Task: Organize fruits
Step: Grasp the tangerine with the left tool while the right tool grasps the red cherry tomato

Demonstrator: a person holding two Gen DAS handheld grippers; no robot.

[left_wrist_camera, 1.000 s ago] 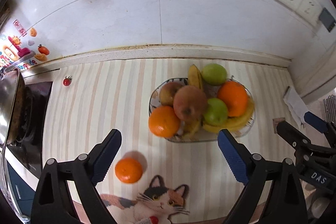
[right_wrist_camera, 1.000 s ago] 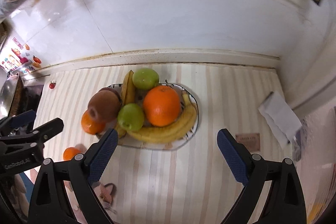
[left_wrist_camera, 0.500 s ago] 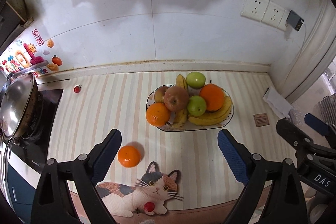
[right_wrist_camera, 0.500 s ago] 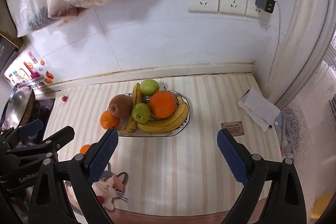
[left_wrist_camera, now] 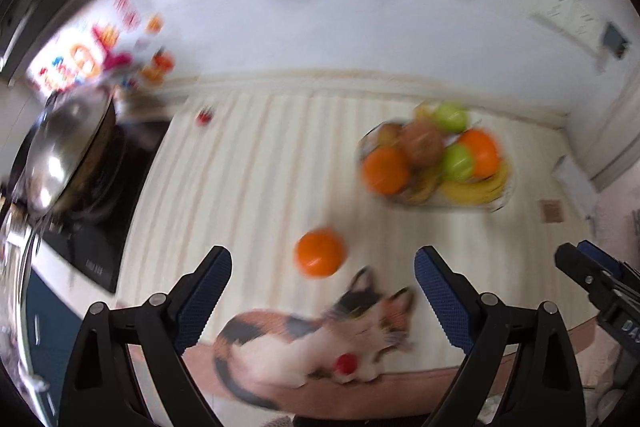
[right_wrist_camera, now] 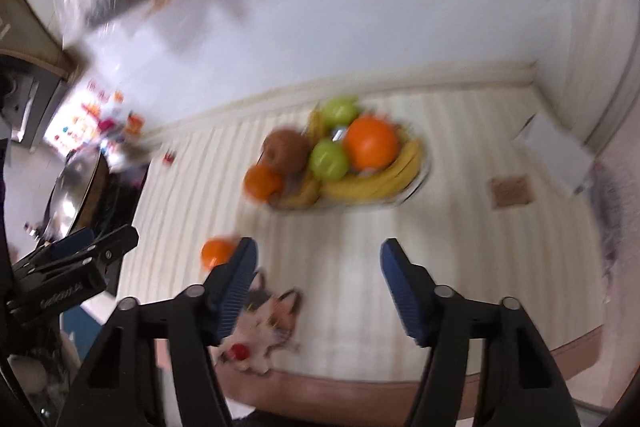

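The loose orange (left_wrist_camera: 320, 253) sits alone on the striped counter mat (left_wrist_camera: 248, 187), apart from the fruit bowl (left_wrist_camera: 502, 201), and it is the one fruit not yet gathered with the rest. Seen from the left wrist, it lies just ahead of the left gripper (left_wrist_camera: 322, 293), almost on the line that runs out between the two blue pads and a shade toward the left one. Those fingers stand wide apart with nothing between them, a gap that looks ample for the fruit.

From the right wrist the same orange (right_wrist_camera: 216, 253) lies off to the left, partly hidden behind the left fingertip of the right gripper (right_wrist_camera: 318, 289), outside the gap between its pads. That gripper is also spread and empty (its opening looks narrower than the left one's). The bowl (right_wrist_camera: 426, 163) lies ahead of both, farther out and toward the right for the left gripper, nearly straight ahead for the right.

So the left gripper is judged the nearer and better aligned: a forward and downward reach should bring the pads to either side of the orange. Being round, it offers no long axis to match, so any closing direction will serve. The printed cat (left_wrist_camera: 320, 339) lies under the left fingers, just short of the fruit. Both views are motion-blurred, so fine contact cannot be judged.
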